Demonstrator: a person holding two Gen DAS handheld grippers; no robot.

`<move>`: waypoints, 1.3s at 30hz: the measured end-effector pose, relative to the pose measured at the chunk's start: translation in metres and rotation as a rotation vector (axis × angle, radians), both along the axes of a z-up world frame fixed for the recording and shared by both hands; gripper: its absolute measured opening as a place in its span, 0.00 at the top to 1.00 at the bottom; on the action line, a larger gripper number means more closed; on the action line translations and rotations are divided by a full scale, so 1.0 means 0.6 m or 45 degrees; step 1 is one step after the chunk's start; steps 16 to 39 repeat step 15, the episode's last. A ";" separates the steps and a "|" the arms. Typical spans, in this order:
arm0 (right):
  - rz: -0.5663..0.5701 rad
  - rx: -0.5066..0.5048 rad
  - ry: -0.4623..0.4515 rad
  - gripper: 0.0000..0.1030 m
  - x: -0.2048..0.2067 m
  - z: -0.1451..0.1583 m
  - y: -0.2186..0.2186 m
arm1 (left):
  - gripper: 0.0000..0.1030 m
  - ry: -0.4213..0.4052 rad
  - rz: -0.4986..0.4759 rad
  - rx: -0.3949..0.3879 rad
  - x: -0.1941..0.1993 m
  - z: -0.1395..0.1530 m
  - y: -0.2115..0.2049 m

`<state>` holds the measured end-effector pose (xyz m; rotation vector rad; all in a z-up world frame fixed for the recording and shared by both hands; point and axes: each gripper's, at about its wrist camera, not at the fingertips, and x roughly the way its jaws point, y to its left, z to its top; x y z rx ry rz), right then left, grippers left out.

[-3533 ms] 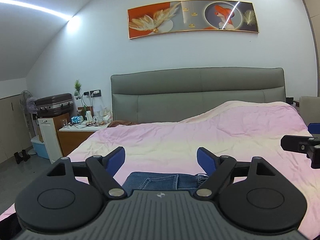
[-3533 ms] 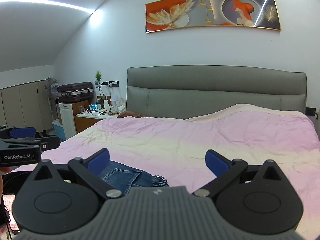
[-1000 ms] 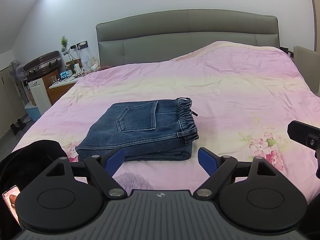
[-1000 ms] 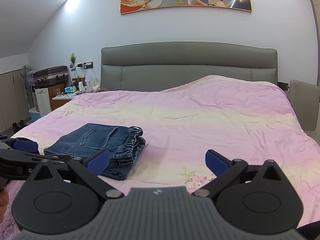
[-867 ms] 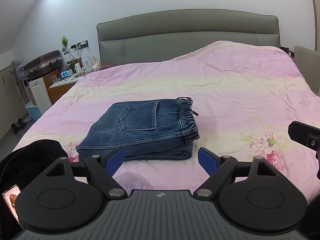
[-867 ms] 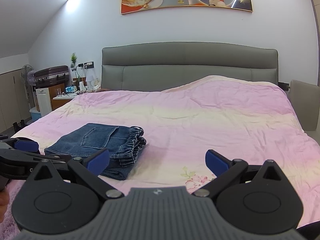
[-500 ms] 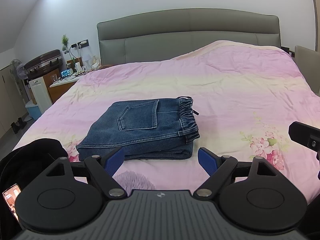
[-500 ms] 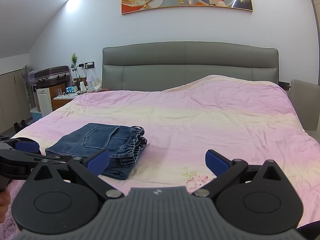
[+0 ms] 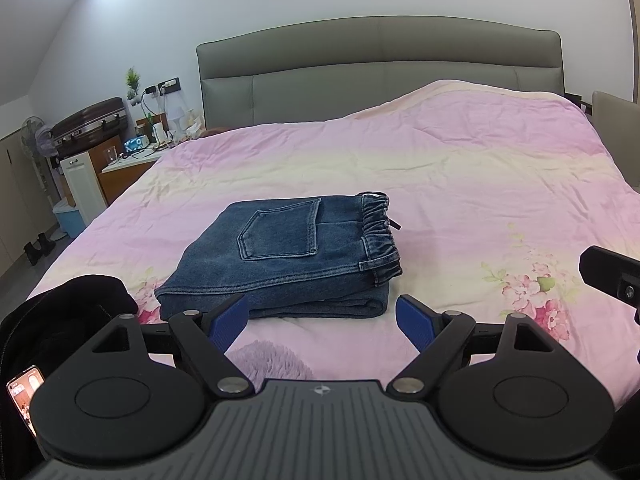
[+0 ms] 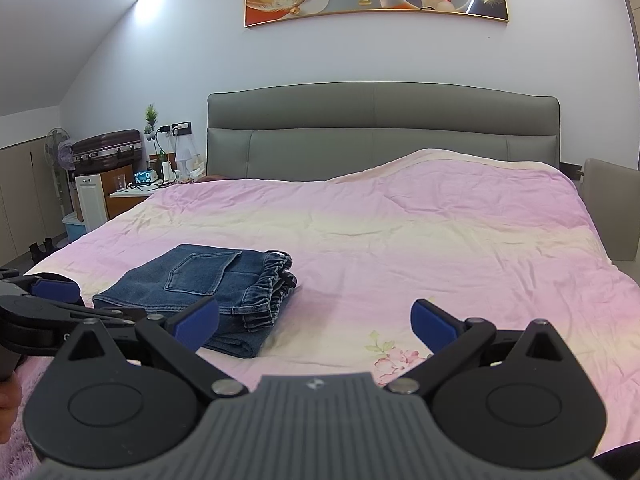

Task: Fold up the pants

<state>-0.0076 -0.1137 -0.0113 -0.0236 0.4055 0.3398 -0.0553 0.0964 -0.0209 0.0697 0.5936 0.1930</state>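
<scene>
The left gripper (image 9: 322, 316) gapes empty at lower centre; the pants (image 9: 288, 256) lie mid-frame, folded compactly on the bed (image 9: 480, 168). The right gripper (image 10: 316, 322) likewise spreads empty, pants (image 10: 208, 284) left of centre; folding looks finished.

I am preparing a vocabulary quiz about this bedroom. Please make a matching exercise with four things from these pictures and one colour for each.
Things:
1. folded jeans
2. bedspread
3. headboard
4. left gripper finger pads

Colours:
A. grey
B. pink
C. bright blue
D. dark denim blue

Pairs: 1-D, 2-B, 3-A, 4-C
</scene>
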 end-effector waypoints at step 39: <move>-0.007 0.010 0.017 0.05 0.001 -0.003 -0.002 | 0.05 0.005 0.003 -0.006 0.001 0.001 0.001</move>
